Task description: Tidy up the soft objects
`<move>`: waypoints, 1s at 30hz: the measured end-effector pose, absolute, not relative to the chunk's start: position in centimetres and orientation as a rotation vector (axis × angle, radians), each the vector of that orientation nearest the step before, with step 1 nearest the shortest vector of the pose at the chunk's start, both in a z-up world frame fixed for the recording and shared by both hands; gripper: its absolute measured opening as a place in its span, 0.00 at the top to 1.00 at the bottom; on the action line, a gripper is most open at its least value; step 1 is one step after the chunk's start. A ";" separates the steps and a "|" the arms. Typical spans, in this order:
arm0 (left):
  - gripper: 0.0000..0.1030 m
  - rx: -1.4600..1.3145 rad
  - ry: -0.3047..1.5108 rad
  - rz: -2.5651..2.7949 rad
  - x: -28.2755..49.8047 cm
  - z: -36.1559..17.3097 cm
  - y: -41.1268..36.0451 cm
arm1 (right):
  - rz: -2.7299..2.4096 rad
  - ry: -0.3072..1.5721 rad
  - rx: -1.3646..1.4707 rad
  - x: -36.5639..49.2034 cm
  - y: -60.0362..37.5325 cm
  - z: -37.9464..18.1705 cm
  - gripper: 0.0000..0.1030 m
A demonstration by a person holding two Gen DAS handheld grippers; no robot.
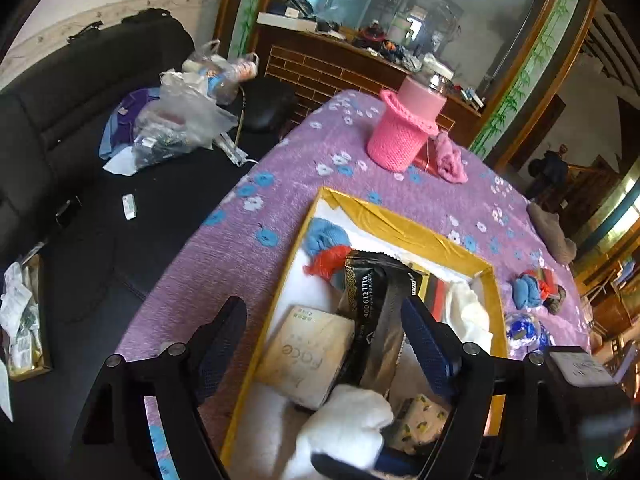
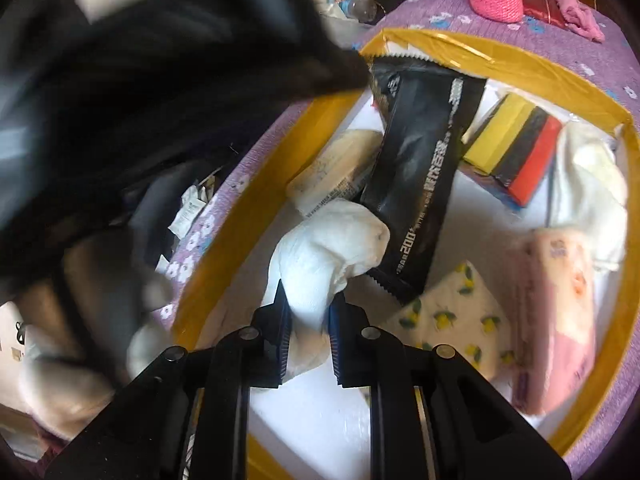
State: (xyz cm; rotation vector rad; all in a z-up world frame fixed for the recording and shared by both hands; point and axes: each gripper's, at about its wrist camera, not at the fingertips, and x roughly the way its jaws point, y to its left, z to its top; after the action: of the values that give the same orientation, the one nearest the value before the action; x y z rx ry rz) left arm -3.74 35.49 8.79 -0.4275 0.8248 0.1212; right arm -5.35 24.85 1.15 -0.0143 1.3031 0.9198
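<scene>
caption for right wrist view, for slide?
Right gripper shut on a white cloth over the yellow-rimmed box, beside a black packet.

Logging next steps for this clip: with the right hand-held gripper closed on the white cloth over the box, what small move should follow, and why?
Probably lower it slightly and open. The right hand-held gripper pinches the white cloth inside the yellow-rimmed box, beside the black packet and above the lemon-print pack. The left hand-held gripper is open above the box, holding nothing.
</scene>
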 end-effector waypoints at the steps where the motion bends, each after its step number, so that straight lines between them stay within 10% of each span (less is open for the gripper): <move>1: 0.22 -0.436 0.818 0.122 -4.2 8.9 35.6 | 0.914 1.309 0.006 -5.2 24.8 0.9 0.77; 13: 0.17 -0.486 0.627 0.158 -14.9 13.2 34.5 | 0.929 1.056 0.082 -6.5 17.2 6.7 0.47; 30: 0.10 -0.418 0.597 0.113 -17.3 14.0 24.0 | 0.707 0.903 0.225 -4.7 3.5 9.2 0.47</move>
State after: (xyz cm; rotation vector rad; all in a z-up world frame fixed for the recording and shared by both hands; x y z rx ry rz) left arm -17.30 23.97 13.98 -0.4176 0.5965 0.1126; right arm -4.73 3.48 9.21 0.2254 0.9027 0.7068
